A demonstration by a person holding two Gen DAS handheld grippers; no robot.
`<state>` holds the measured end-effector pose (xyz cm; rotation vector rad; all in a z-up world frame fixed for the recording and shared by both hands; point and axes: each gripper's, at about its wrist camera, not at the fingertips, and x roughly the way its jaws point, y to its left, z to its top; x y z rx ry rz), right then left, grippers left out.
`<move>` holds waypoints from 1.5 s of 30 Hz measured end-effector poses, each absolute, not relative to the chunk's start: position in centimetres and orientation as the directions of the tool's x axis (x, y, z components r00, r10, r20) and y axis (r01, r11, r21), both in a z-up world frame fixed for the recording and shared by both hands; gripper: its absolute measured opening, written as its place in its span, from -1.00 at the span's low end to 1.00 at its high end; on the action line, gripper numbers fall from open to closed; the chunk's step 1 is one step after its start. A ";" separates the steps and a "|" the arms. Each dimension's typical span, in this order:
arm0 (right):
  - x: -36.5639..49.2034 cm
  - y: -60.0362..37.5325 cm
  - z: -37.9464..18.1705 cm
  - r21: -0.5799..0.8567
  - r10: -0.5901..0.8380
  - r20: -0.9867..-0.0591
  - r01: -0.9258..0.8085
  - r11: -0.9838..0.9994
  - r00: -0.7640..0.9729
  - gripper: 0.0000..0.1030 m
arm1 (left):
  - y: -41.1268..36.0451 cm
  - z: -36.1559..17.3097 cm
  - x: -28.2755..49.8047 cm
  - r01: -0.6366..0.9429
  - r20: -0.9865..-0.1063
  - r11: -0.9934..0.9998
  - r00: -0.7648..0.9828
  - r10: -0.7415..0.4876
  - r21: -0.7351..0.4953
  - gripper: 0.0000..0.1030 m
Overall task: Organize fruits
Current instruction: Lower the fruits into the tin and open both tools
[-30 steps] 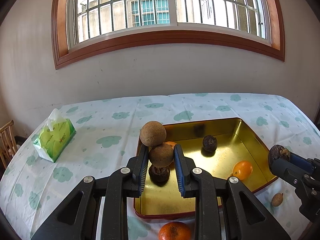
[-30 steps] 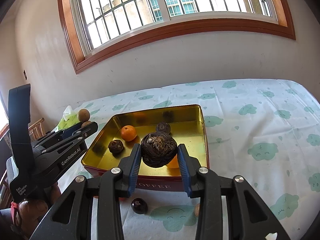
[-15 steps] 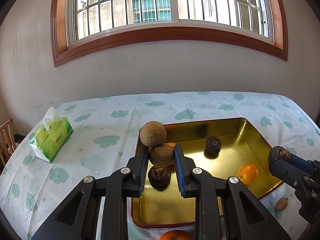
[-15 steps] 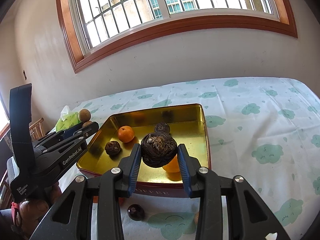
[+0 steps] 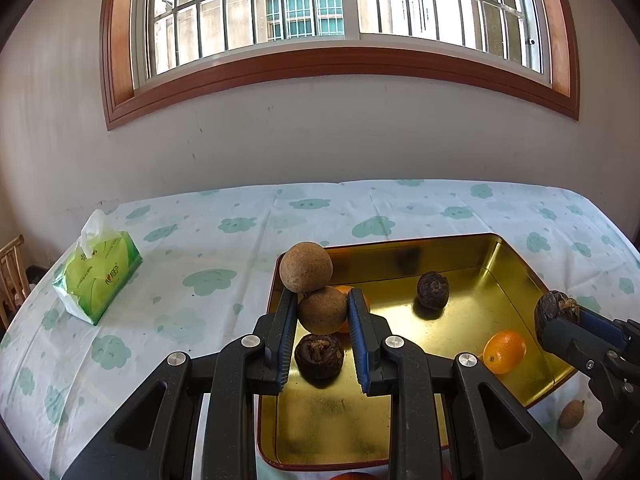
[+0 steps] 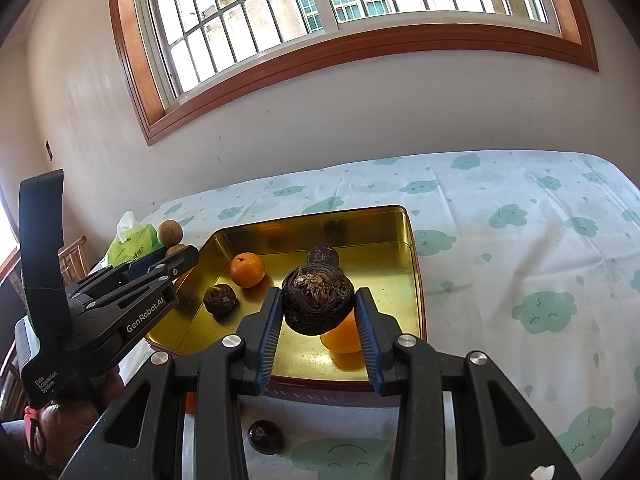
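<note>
Where tongs block: dark fruit (image 6: 265, 436).

Below the left gripper (image 5: 322, 312), an orange fruit (image 5: 354, 476) is cut off by the frame's bottom edge. The brown fruit (image 5: 322, 309) it holds hides most of an orange (image 5: 356, 300). Behind the right gripper (image 6: 318, 304), its dark fruit (image 6: 318, 298) covers the top of another orange (image 6: 344, 334).

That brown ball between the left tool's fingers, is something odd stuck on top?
Yes. The left tool grips one tan round fruit, and a second tan fruit sits right above it, seemingly attached, outside the grip. It hangs over the gold tin.
</note>
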<state>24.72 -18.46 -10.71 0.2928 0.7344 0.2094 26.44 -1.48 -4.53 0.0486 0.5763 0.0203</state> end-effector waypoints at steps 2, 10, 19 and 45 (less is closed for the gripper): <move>24.9 -18.5 -10.8 0.334 0.288 -0.626 -0.084 0.939 0.724 -0.34 | -1.5 -4.6 26.6 -0.006 -0.544 0.999 0.838 0.033 0.052 -0.49; 25.3 -18.4 -11.1 0.335 0.290 -0.628 -0.085 0.938 0.722 -0.34 | -1.3 -4.7 27.0 -0.010 -0.542 0.999 0.840 0.035 0.050 -0.49; 25.7 -18.3 -11.3 0.335 0.290 -0.628 -0.086 0.938 0.722 -0.34 | -1.3 -4.6 27.5 -0.010 -0.535 0.999 0.844 0.036 0.051 -0.49; 26.5 -18.3 -12.0 0.341 0.289 -0.629 -0.078 0.937 0.722 -0.34 | -1.2 -5.0 28.0 -0.013 -0.537 0.999 0.843 0.034 0.043 -0.49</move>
